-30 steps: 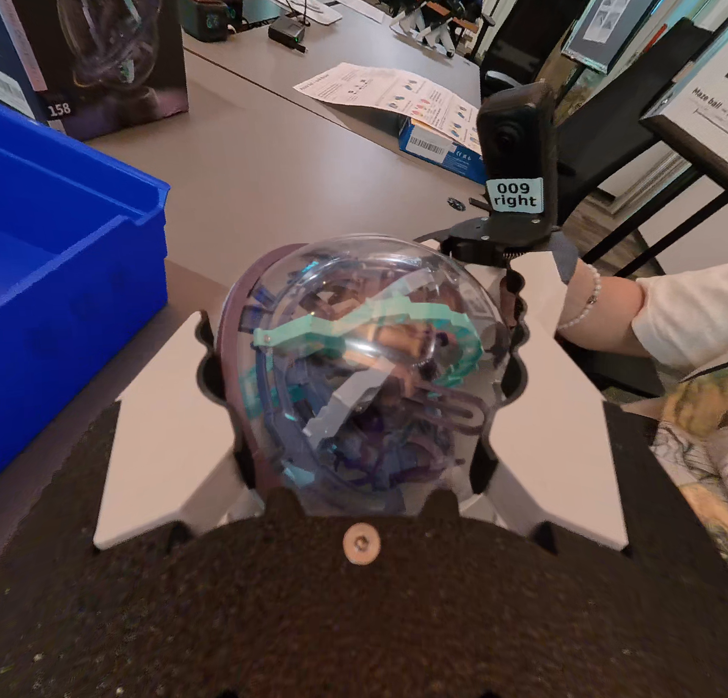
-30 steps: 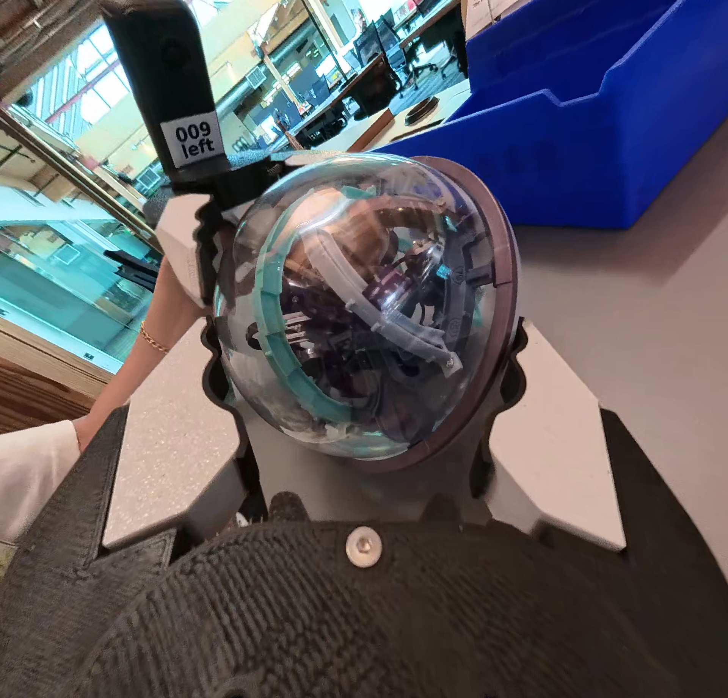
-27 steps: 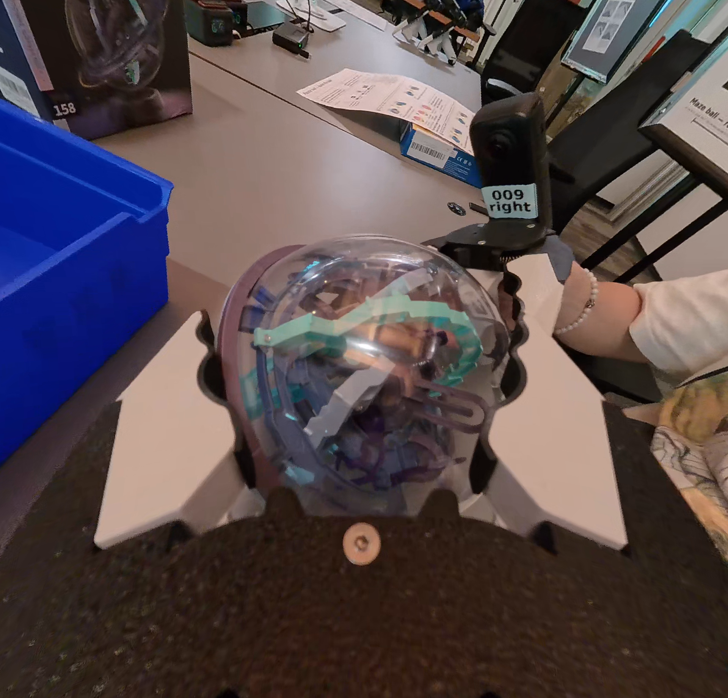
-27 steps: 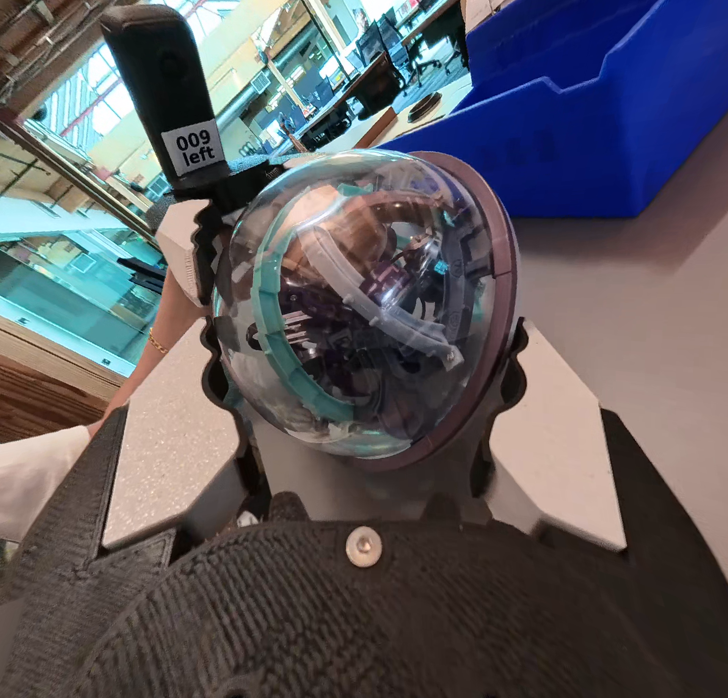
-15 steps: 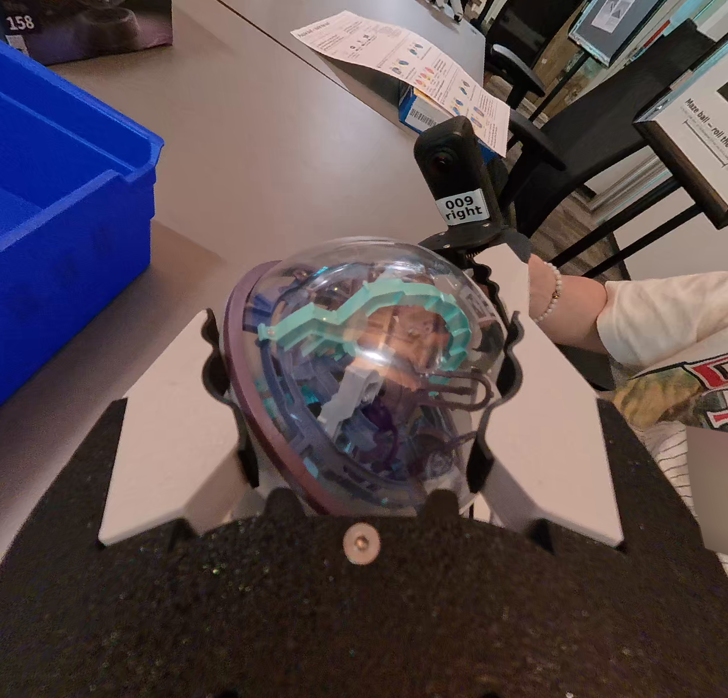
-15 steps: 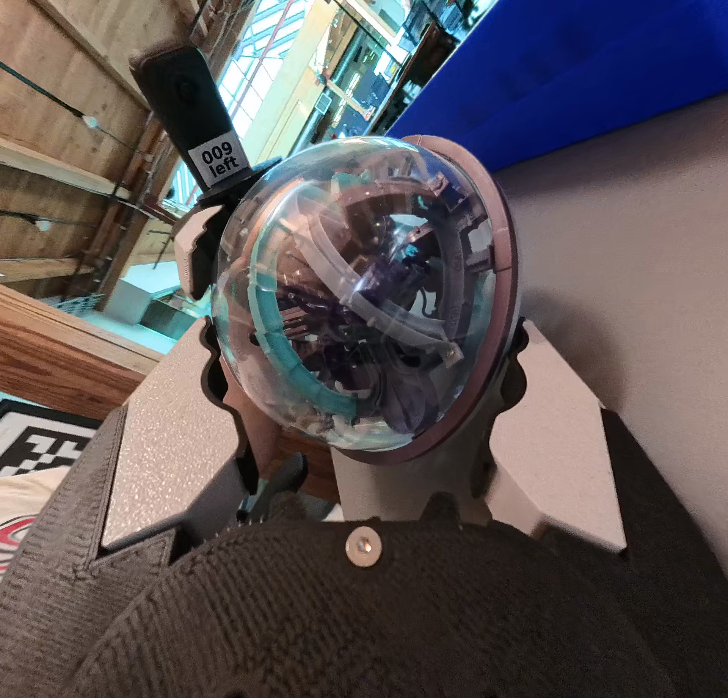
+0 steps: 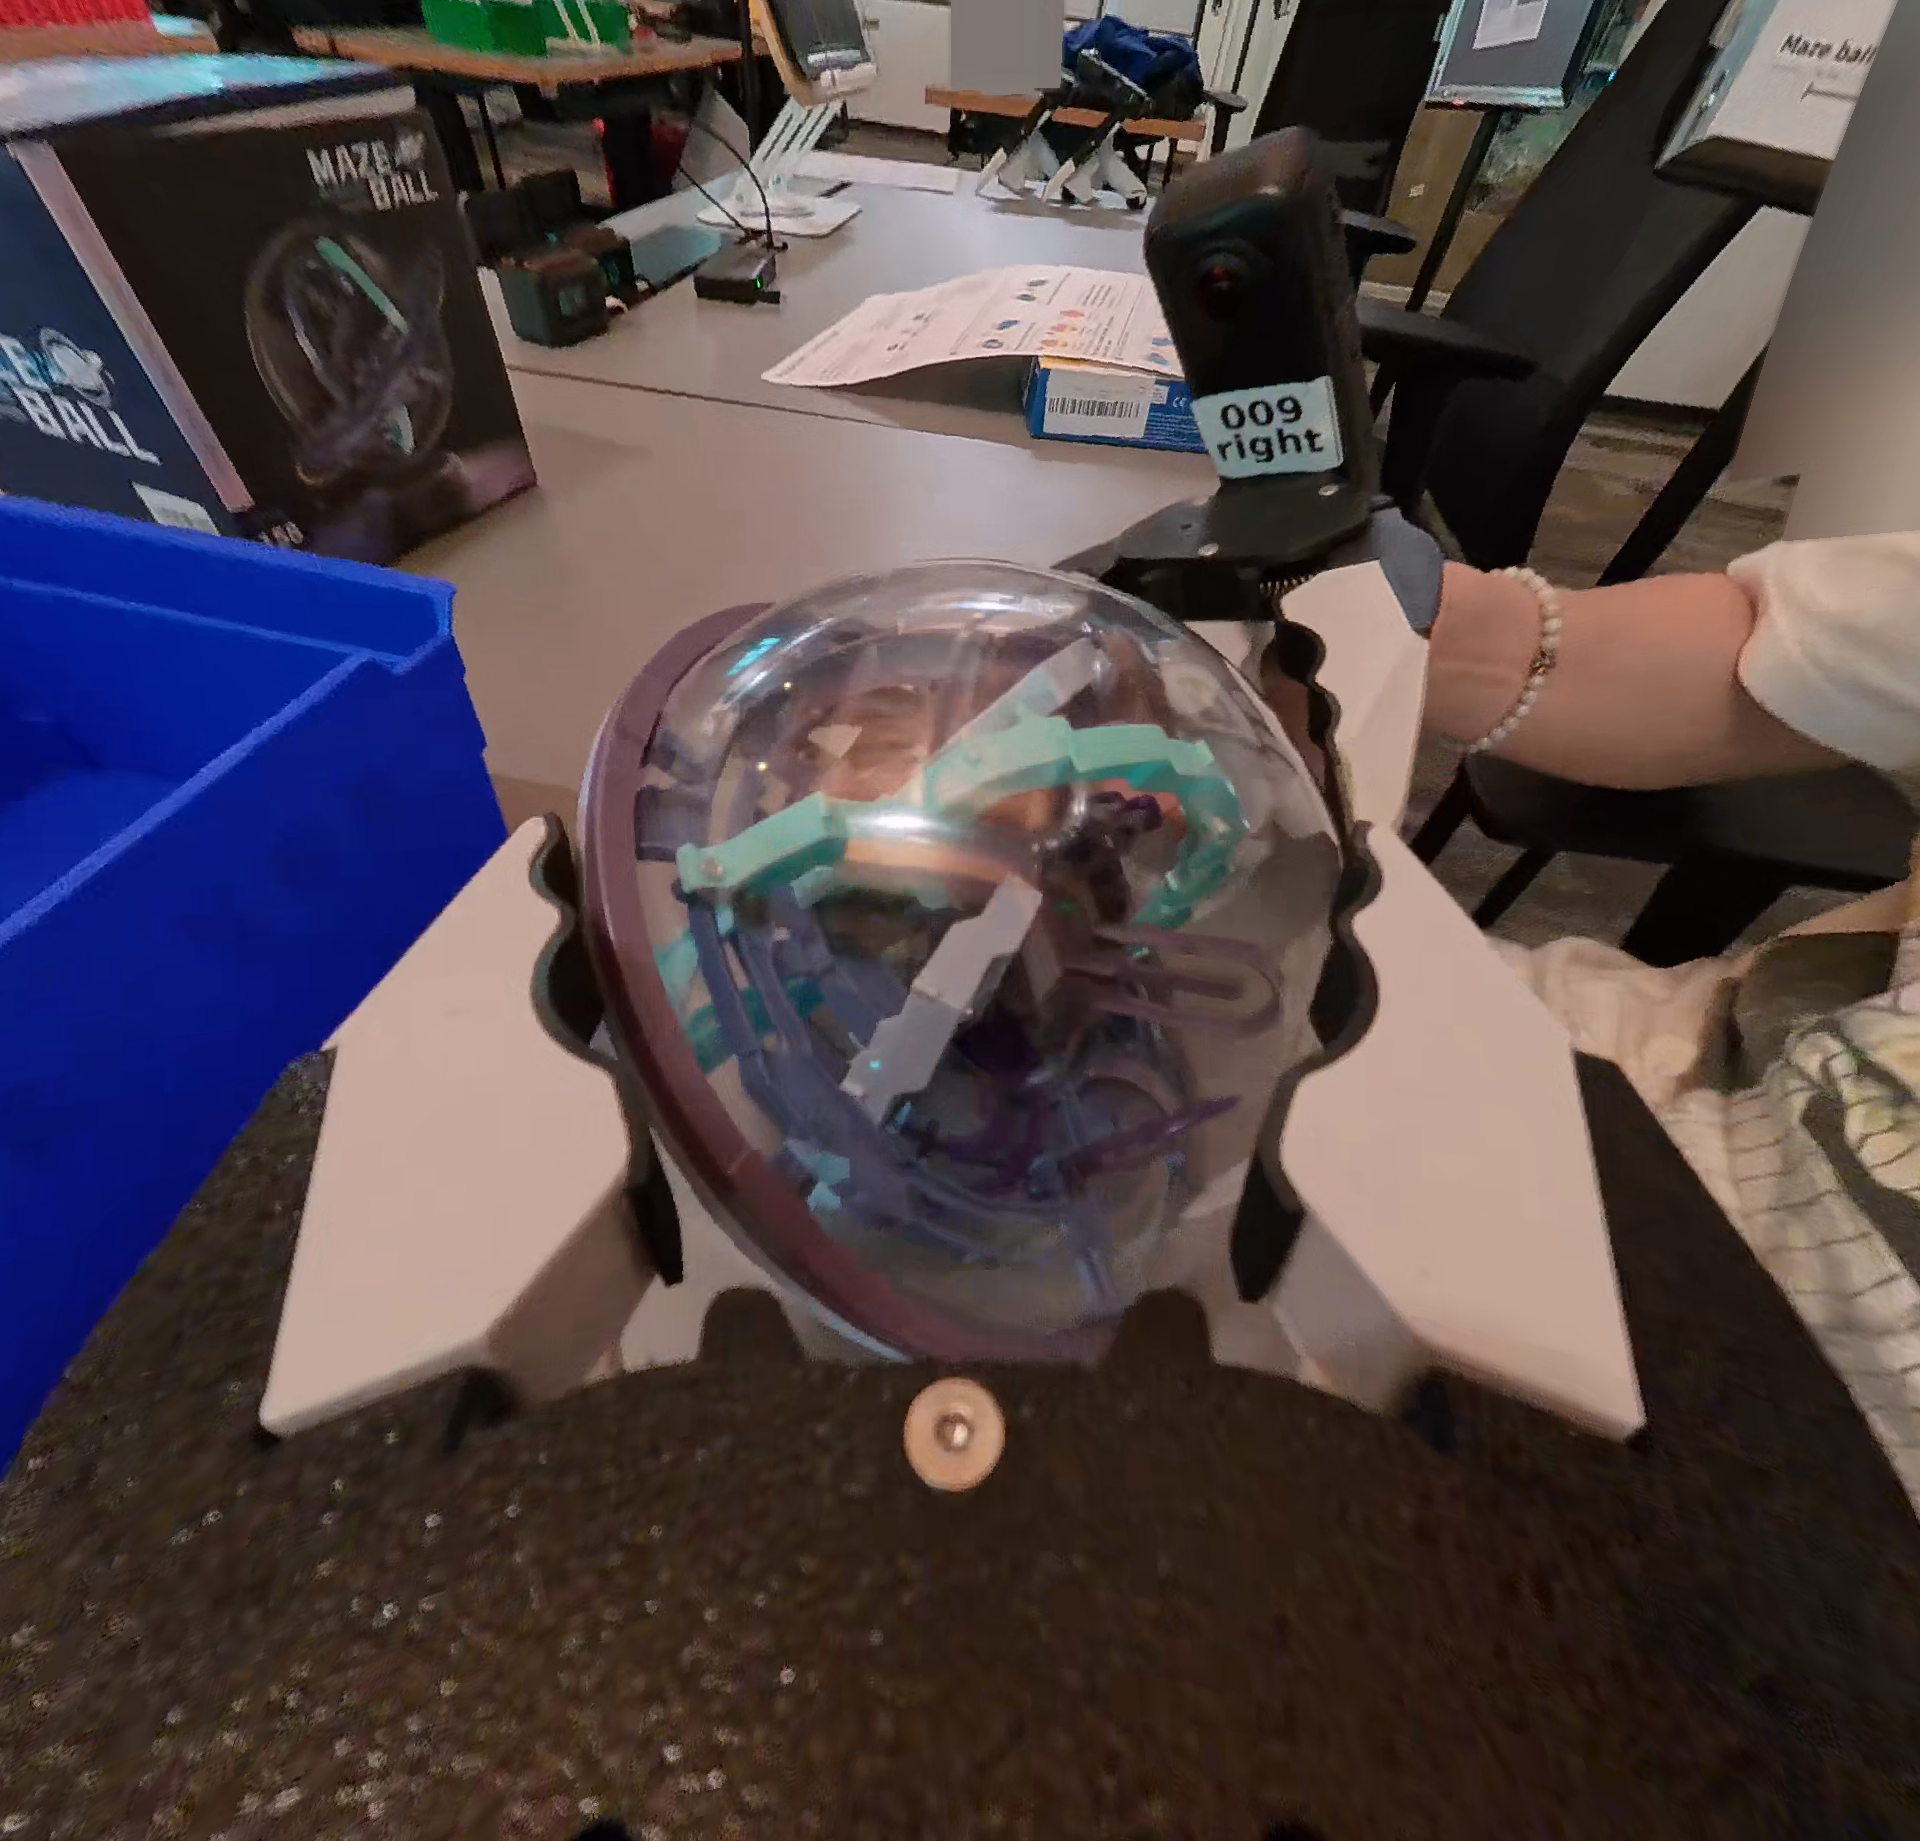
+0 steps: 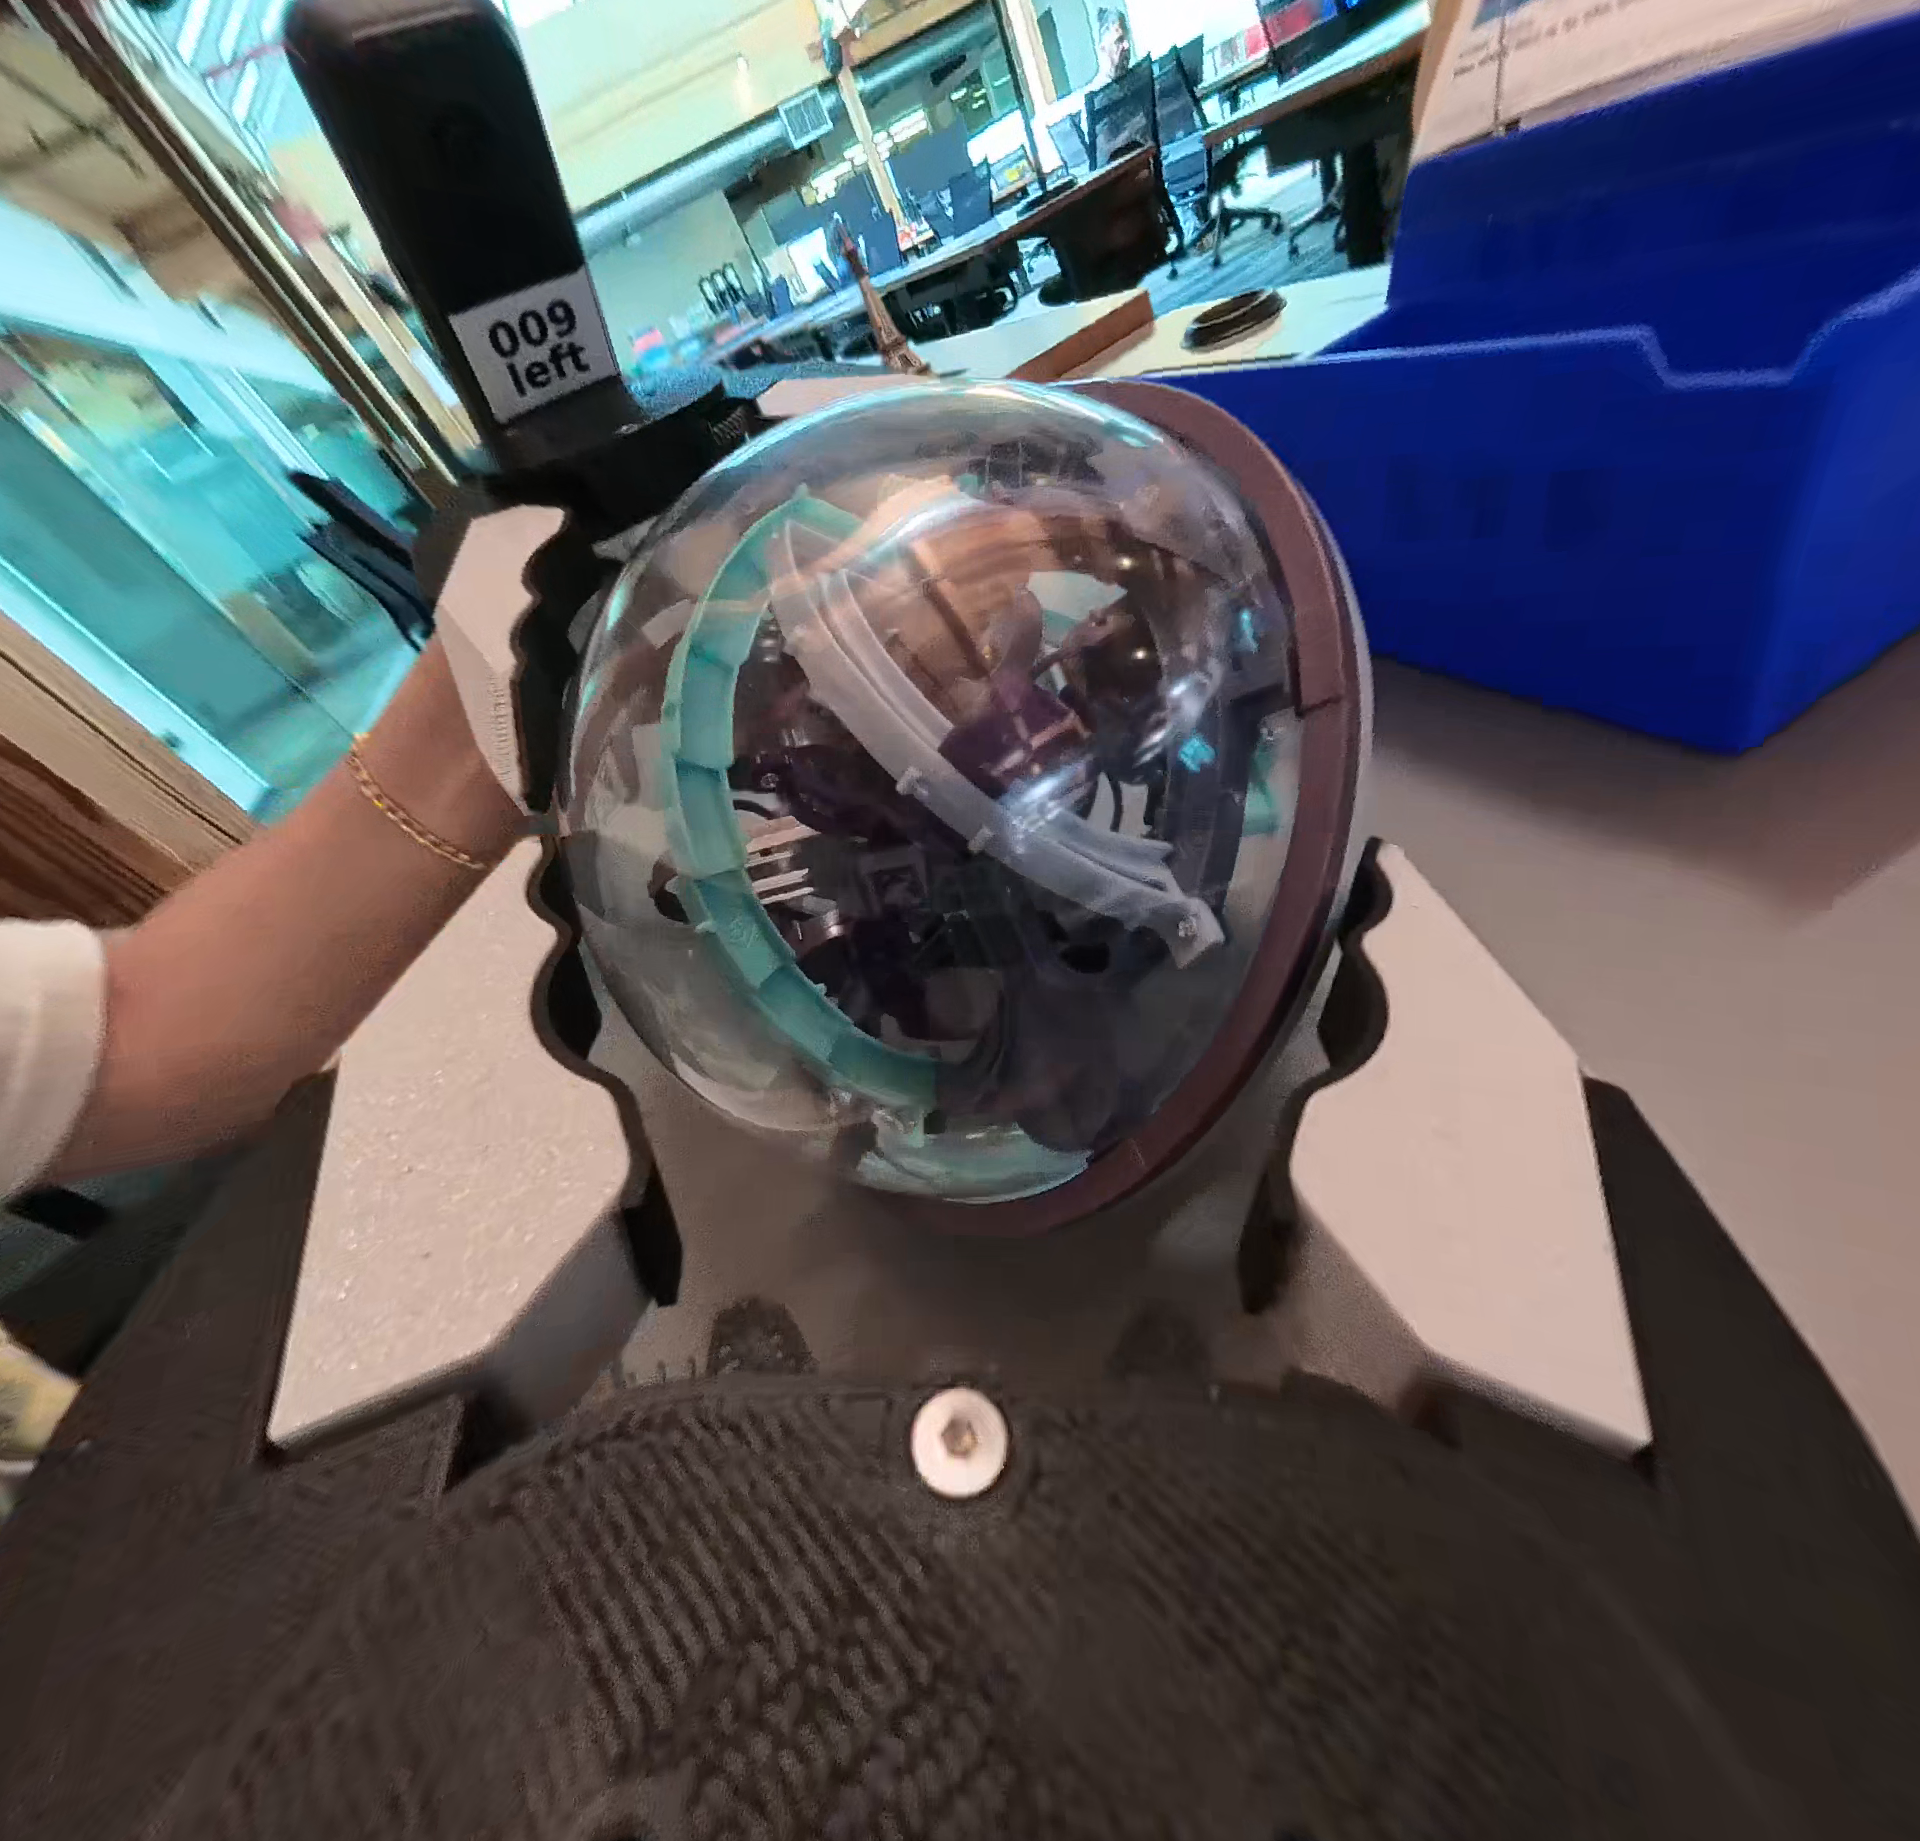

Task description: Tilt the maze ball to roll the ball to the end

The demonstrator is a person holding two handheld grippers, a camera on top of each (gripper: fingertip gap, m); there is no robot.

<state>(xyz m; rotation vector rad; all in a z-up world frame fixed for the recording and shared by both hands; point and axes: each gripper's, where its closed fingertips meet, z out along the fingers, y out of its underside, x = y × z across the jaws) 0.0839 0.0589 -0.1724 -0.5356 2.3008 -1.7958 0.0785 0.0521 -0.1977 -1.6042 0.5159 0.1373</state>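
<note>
Both wrist cameras are looking close-up along their own fingers from opposite sides, sharing the maze ball (image 7: 956,950) (image 8: 966,815).

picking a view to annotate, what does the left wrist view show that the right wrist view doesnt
Only the left wrist view shows the dark printed cardboard box, the folded paper leaflet and the black chair. Only the right wrist view shows the glass-walled office behind. Both show the clear plastic maze ball clamped between each gripper's fingers, the blue plastic bin and the grey table.
</note>
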